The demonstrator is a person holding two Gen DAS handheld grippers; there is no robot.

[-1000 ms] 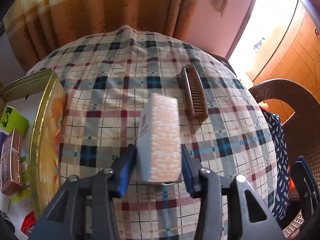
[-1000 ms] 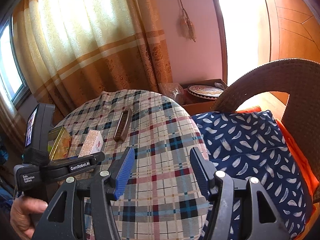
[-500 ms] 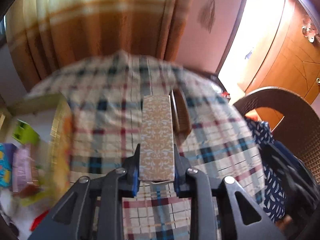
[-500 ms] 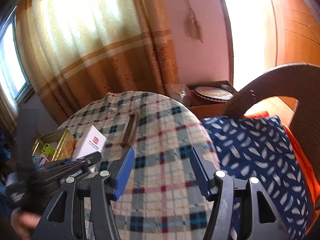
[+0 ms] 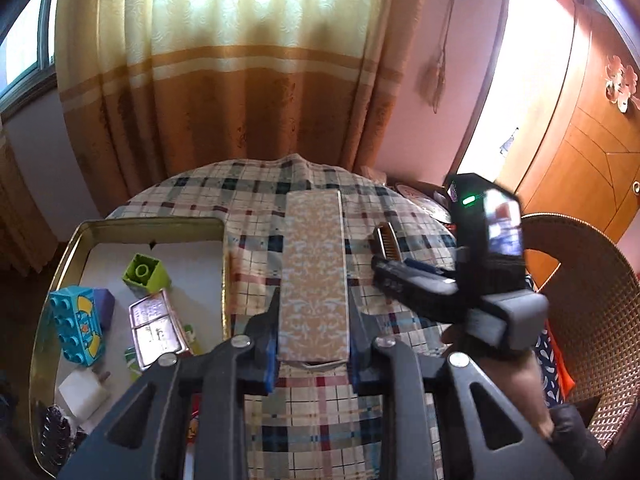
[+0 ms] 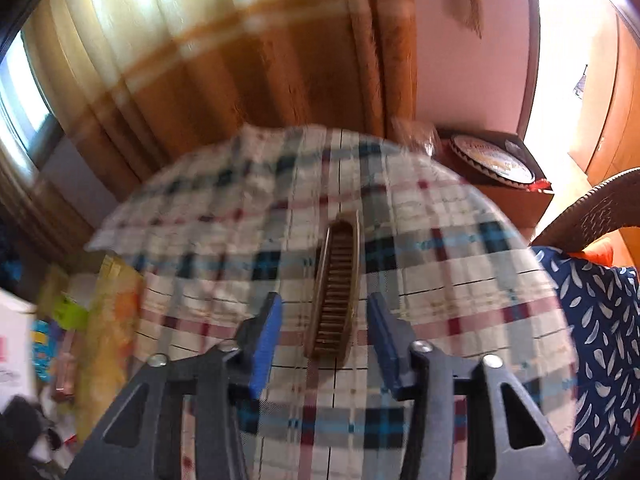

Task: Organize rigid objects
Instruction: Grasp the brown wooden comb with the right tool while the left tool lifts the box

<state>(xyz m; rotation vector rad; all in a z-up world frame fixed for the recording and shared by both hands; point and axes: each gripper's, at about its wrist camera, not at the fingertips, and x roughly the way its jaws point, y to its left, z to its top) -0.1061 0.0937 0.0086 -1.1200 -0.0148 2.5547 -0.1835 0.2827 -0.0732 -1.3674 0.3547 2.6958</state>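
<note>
The left gripper (image 5: 314,344) clamps a patterned box (image 5: 314,276) above the plaid tablecloth (image 5: 256,208), right of the tin tray (image 5: 148,224); the right gripper (image 6: 325,340) gapes wide around the comb (image 6: 334,292) lying on that cloth.

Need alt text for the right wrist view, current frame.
The open right gripper hovers low over a plaid tablecloth, its blue-padded fingers straddling the near end of a brown comb lying lengthwise on the cloth. A gold tin holding small items sits blurred at left.
</note>
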